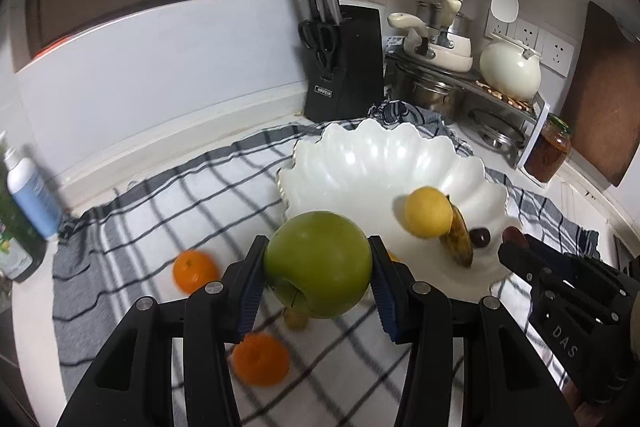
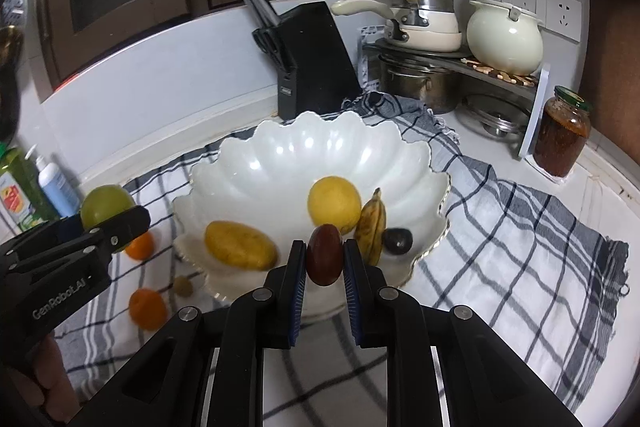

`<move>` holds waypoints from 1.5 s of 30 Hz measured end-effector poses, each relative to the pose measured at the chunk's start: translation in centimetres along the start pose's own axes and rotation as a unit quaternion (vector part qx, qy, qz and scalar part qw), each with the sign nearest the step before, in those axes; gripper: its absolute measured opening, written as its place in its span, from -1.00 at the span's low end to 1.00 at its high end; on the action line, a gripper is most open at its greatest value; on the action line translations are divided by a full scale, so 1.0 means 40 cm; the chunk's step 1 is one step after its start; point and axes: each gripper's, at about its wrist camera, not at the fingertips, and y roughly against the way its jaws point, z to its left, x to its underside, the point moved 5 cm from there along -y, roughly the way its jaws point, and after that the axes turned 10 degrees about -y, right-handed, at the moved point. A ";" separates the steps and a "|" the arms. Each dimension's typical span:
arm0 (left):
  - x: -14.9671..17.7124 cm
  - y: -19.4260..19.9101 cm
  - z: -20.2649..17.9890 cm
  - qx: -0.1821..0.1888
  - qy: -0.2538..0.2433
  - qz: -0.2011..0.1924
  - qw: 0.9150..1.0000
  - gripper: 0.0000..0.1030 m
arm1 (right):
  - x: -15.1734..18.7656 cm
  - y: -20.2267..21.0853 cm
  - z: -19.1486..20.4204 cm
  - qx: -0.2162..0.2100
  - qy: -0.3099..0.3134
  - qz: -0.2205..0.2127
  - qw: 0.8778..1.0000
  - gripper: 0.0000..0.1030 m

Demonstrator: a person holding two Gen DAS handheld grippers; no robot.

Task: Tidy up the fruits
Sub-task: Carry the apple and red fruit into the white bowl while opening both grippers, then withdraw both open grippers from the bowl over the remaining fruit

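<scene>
While gripped: one apple [image 1: 318, 263], two oranges [image 1: 195, 271].

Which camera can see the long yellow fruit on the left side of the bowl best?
The right wrist view. There the yellow mango lies in plain sight inside the white bowl. In the left wrist view it is almost wholly hidden behind the green apple held in the left hand-held gripper; only a sliver peeks out.

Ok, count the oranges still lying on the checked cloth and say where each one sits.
2. One orange lies by the white bowl's left rim, just behind the left tool. The other orange lies nearer the camera on the cloth. More may hide behind the tools.
</scene>
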 end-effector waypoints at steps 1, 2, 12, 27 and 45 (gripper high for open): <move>-0.007 -0.010 0.000 0.001 0.000 0.000 1.000 -0.07 | -0.007 -0.010 -0.003 0.002 -0.001 0.001 1.000 -0.61; -0.017 -0.025 0.000 0.002 0.000 0.000 1.000 -0.07 | -0.014 -0.017 -0.006 0.003 -0.001 0.002 1.000 -0.61; -0.076 -0.153 -0.013 0.013 -0.006 0.014 1.000 -0.07 | -0.048 -0.098 -0.015 0.002 -0.002 0.018 1.000 -0.61; -0.064 -0.255 -0.018 0.012 -0.004 0.045 0.999 -0.02 | -0.030 -0.184 -0.029 0.004 -0.010 0.063 0.998 -0.60; -0.057 -0.095 0.043 -0.022 0.005 -0.003 1.000 0.70 | -0.047 -0.074 -0.022 0.055 -0.016 0.009 0.998 0.58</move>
